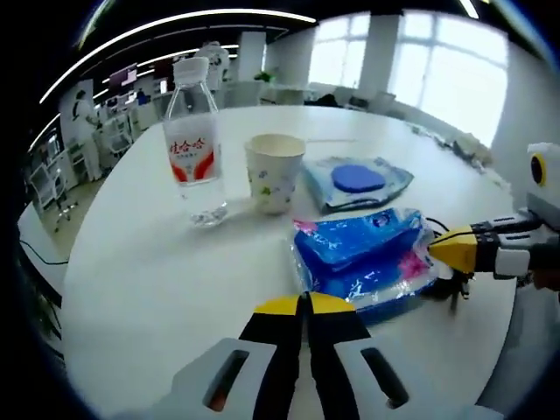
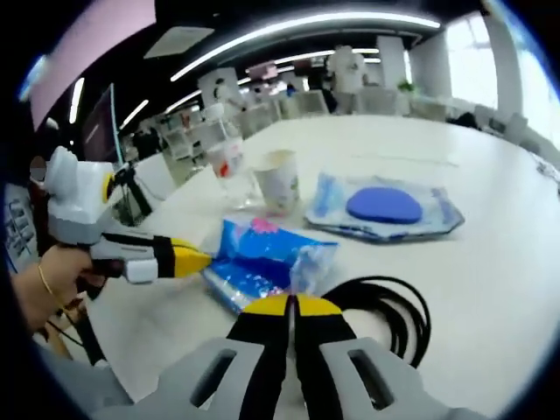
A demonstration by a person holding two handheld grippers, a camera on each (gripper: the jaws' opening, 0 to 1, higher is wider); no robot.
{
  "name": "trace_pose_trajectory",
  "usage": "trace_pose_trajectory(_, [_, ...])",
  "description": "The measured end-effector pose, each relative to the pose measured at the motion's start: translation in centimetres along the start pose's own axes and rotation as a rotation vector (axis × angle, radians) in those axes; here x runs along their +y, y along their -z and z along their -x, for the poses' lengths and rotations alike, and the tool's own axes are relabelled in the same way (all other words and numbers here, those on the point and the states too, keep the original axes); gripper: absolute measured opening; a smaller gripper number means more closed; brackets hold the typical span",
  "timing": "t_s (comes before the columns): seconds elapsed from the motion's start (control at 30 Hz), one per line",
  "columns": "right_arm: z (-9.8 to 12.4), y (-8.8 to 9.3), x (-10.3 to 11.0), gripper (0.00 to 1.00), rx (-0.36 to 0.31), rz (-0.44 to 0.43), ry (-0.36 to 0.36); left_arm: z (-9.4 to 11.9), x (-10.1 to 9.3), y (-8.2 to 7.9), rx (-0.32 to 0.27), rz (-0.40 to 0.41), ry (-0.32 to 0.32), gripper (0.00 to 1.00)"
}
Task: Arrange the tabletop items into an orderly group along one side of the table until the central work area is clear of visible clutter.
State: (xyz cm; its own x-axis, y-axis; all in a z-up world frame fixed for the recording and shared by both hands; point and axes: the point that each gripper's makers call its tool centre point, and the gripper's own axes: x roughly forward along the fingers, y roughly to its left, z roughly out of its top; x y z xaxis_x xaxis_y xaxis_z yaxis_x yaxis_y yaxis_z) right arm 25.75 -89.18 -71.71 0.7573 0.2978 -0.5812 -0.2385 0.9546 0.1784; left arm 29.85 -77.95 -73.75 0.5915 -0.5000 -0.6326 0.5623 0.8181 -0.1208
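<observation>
Lying just ahead of both grippers, the blue plastic packet (image 1: 366, 255) is the piece your next move turns on: a crinkled, glossy pack with pink patches, its long axis running roughly left to right across the left gripper view, slightly far-right of your left gripper (image 1: 304, 304). The jaws of that left gripper are pressed together and empty, short of the packet's near edge.

Your right gripper (image 1: 455, 249) comes in from the right in the left gripper view, its yellow tips pressed together right at the packet's right end; whether it pinches the wrapper or merely touches it, you cannot tell. The right gripper view shows the same meeting from the other side: the packet (image 2: 262, 259) lies just beyond the closed jaws of the right gripper (image 2: 291, 304), with the left gripper (image 2: 188, 259) pointing at the packet's left end and a hand (image 2: 44, 293) behind it. Either gripper looks about equally near.

Farther off on the white table (image 1: 140, 289) stand a clear water bottle (image 1: 194, 140) with a red label and a patterned paper cup (image 1: 273, 172), close together, with a flat clear pouch holding a blue disc (image 1: 357, 180) to their right. A coil of black cable (image 2: 385, 311) lies beside the packet, near the right gripper. The centre looks far from cleared.
</observation>
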Motion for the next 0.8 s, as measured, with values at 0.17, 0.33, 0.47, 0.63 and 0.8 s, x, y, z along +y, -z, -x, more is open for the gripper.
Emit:
trace_pose_trajectory(0.17, [1.3, -0.5, -1.0, 0.00, -0.015, 0.020, 0.014, 0.3, -1.8, -0.5, -0.006, -0.011, 0.032, 0.01])
trace_pose_trajectory(0.33, [2.5, -1.1, -2.0, 0.00, -0.033, 0.022, 0.009, 0.8, -3.3, -1.6, -0.032, -0.009, 0.045, 0.01])
trace_pose_trajectory(0.47, [3.5, -1.9, -2.9, 0.00, -0.046, 0.037, 0.000, 0.7, -4.3, -2.4, -0.041, 0.004, 0.052, 0.01])
trace_pose_trajectory(0.63, [4.8, -2.2, -4.8, 0.00, -0.034, 0.066, 0.007, 0.7, -6.4, -3.7, -0.056, -0.004, 0.080, 0.01])
trace_pose_trajectory(0.8, [6.1, -2.7, -6.7, 0.00, -0.045, 0.081, 0.008, 0.0, -8.9, -4.2, -0.053, -0.075, 0.091, 0.01])
